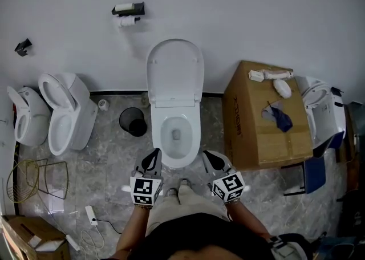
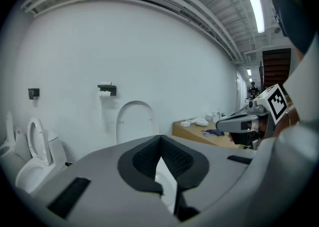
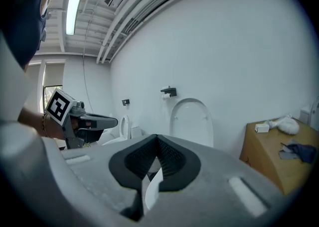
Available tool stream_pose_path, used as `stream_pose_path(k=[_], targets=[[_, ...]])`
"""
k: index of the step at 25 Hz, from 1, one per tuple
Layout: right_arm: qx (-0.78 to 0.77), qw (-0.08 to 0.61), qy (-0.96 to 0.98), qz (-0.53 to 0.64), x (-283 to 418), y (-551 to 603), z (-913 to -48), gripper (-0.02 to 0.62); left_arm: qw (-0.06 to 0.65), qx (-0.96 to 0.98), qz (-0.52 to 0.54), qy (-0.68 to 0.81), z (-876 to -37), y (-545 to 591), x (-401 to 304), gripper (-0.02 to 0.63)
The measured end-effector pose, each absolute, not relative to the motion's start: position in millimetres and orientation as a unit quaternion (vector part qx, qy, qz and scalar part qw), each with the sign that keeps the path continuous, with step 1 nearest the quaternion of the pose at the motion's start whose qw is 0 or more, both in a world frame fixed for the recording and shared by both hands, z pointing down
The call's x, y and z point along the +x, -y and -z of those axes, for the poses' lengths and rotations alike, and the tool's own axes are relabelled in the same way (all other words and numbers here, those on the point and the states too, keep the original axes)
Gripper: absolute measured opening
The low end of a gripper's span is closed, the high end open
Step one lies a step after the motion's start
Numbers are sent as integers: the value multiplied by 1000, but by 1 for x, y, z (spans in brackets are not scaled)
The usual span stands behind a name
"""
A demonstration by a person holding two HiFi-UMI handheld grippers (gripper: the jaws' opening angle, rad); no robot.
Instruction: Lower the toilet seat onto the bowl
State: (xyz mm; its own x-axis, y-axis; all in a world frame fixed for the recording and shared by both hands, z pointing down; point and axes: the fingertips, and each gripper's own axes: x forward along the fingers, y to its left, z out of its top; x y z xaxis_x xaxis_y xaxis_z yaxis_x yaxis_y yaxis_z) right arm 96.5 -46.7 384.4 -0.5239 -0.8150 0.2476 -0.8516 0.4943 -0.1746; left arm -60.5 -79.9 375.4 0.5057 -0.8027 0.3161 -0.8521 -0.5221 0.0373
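Black bin (image 1: 132, 121) sits near the bowl (image 1: 194, 139) on its left; L gripper (image 1: 154, 153) is at the bowl's front-left, shut tight w/ nothing in it; toilet seat (image 1: 174, 70) stands up at the wall behind the bowl, so I think putting it down is left to do; R gripper (image 1: 207, 154) at the bowl's front-right, shut & empty too; big box (image 1: 259, 122) crowds the bowl's right; above the bowl is open room.

Pretty plain: white toilet (image 1: 175, 139), white seat (image 1: 174, 70), grey marbled floor (image 1: 108, 162), brown cardboard box (image 1: 256, 139), black bin (image 1: 132, 122). Left hand-held gripper (image 1: 154, 155) and right hand-held gripper (image 1: 206, 155) carry black-and-white square markers.
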Motion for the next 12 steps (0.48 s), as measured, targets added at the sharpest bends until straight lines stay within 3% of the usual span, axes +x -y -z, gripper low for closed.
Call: stream_pose_path(k=[12], targets=[[506, 35, 858, -86, 101, 59, -344, 5, 93, 863, -122, 482, -355, 81, -70, 3]])
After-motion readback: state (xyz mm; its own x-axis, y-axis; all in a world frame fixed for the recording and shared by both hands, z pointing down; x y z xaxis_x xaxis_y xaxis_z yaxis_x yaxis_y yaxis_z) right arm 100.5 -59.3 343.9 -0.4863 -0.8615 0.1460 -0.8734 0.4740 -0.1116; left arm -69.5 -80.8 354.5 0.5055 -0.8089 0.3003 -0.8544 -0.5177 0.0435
